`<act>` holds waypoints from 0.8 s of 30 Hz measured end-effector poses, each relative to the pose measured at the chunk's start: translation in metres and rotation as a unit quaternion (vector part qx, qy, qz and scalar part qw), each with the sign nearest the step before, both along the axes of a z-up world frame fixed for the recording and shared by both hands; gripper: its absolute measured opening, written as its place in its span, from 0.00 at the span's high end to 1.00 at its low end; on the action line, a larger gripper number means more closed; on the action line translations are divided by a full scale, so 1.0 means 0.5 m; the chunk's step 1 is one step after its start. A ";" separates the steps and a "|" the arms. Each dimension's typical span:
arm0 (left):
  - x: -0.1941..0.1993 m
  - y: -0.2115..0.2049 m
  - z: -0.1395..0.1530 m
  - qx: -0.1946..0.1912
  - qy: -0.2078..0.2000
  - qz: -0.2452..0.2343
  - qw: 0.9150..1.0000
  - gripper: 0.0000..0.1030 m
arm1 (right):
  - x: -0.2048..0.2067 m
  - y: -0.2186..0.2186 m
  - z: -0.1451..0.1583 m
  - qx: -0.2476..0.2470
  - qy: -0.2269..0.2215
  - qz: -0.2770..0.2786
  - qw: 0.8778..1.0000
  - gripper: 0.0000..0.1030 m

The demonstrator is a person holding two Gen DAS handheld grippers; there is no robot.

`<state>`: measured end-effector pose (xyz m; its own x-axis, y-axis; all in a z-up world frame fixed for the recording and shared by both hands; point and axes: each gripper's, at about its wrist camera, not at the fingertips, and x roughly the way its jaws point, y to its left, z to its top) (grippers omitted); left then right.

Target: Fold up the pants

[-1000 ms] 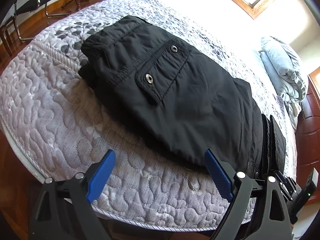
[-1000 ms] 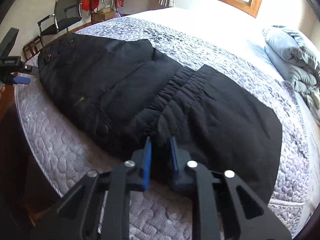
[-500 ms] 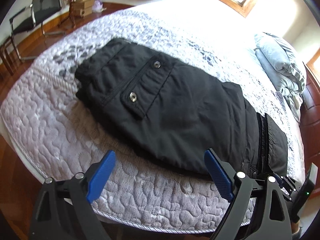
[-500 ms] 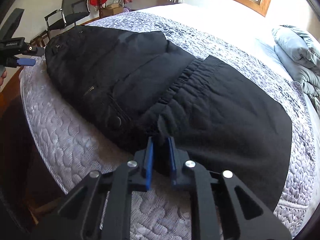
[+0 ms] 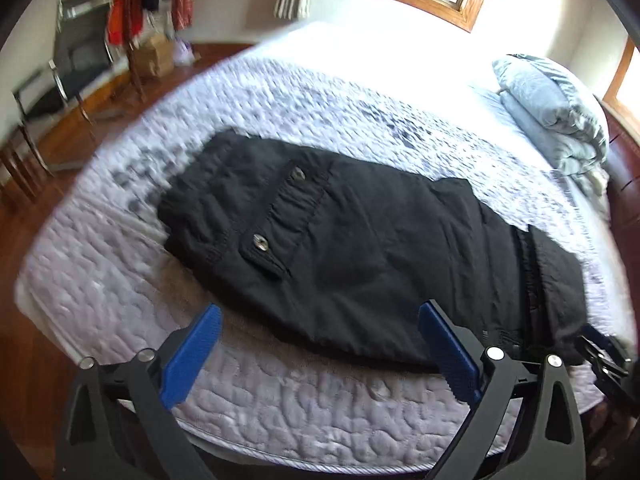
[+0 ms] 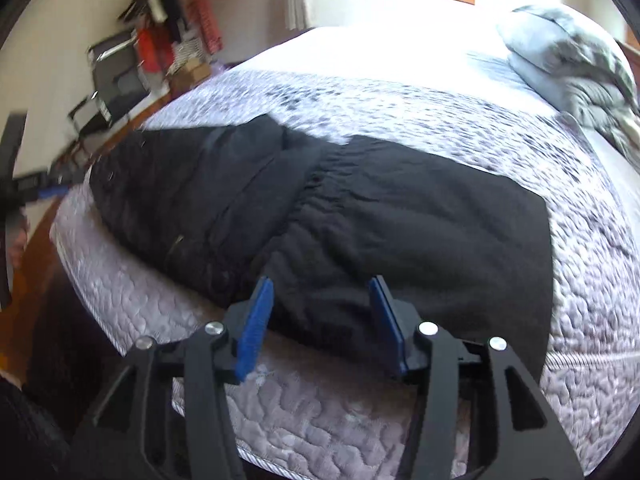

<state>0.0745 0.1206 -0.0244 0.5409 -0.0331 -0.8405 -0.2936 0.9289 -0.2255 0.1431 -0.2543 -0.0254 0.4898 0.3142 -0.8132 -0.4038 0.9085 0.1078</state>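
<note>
While the black pants lie folded on the bed, 1 more fold probably remains. Both grippers grasp nothing: left gripper spread wide beside the pants, right gripper opening over their near edge.

Black pants with silvery snap buttons on my bed, which has a pale grey-lilac quilted swirl pattern. Both my hand-held grippers are black with blue pads. Light blue-grey blanket, reddish wood floor.
</note>
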 end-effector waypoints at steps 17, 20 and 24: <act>0.020 0.212 -0.212 -0.366 0.024 0.155 0.917 0.05 | -0.012 -0.172 -0.023 0.018 0.006 -0.137 0.990 0.51; 0.028 0.216 -0.233 -0.382 0.011 0.163 0.910 0.05 | -0.007 -0.168 -0.025 0.014 0.006 -0.134 0.991 0.51; 0.041 0.215 -0.231 -0.410 -0.026 0.148 0.899 0.12 | -0.004 -0.165 -0.028 0.012 0.008 -0.134 0.991 0.51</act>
<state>0.0949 0.2282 -0.1398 0.6661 -0.4784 -0.5722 -0.4703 0.3261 -0.8201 0.1413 -0.3369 -0.0392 0.5447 0.1937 -0.8159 -0.1470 0.9799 0.1346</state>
